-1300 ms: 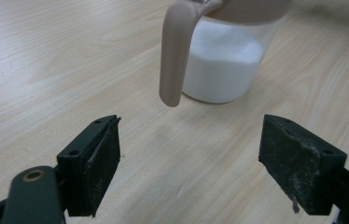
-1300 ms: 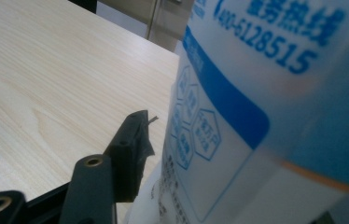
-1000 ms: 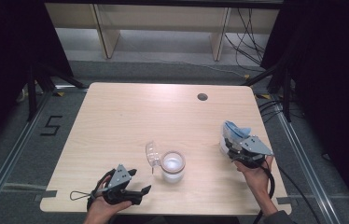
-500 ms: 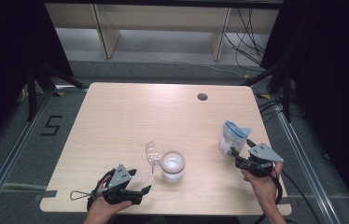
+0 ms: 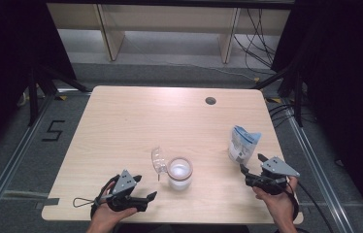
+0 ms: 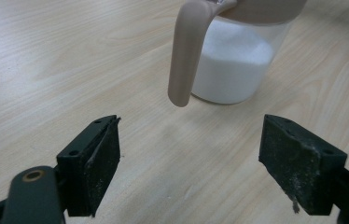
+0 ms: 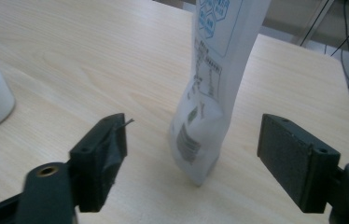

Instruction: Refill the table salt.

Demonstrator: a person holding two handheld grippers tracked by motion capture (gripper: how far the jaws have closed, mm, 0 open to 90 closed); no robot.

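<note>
Released since the earlier frame, the pouch (image 5: 242, 144) is left upright near the wooden table's (image 5: 131, 121) right edge. Both the right gripper (image 5: 251, 171) and left gripper (image 5: 144, 187) are held wide, empty. Grey floor and cables are seen beyond.

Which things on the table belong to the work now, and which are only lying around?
Part of the work:
- jar with white powder, lid open
- pouch, standing upright
- left gripper, open, facing the jar
- right gripper, open, facing the pouch

Just there:
- round hole in the table
- cables on the floor behind
</note>
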